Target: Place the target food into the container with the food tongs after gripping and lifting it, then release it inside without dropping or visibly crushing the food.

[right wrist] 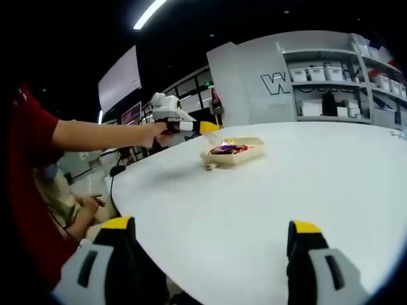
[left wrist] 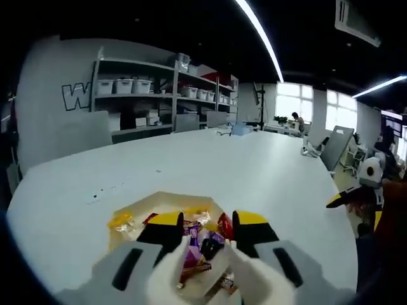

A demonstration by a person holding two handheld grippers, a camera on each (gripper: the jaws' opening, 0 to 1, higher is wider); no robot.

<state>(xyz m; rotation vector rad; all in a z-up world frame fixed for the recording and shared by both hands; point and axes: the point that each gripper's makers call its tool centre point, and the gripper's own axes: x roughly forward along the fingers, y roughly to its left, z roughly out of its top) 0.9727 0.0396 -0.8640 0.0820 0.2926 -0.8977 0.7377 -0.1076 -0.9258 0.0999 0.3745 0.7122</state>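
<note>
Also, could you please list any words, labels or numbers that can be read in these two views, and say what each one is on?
"W": a large outlined letter on the grey wall panel beside the shelving; anything after it is cut off by the shelves.
Candy wrappers in the wooden tray: print too blurred to read.
Storage bins on the shelves: any labels too small to read.

White table (left wrist: 267, 171) w/ dark specks near left edge. Grey shelving (left wrist: 159, 89) behind w/ white bins (left wrist: 124, 86). Big "W" (right wrist: 275, 82) on wall. Ceiling strip light (left wrist: 257, 35). Bright windows (left wrist: 292, 101) far back.
</note>
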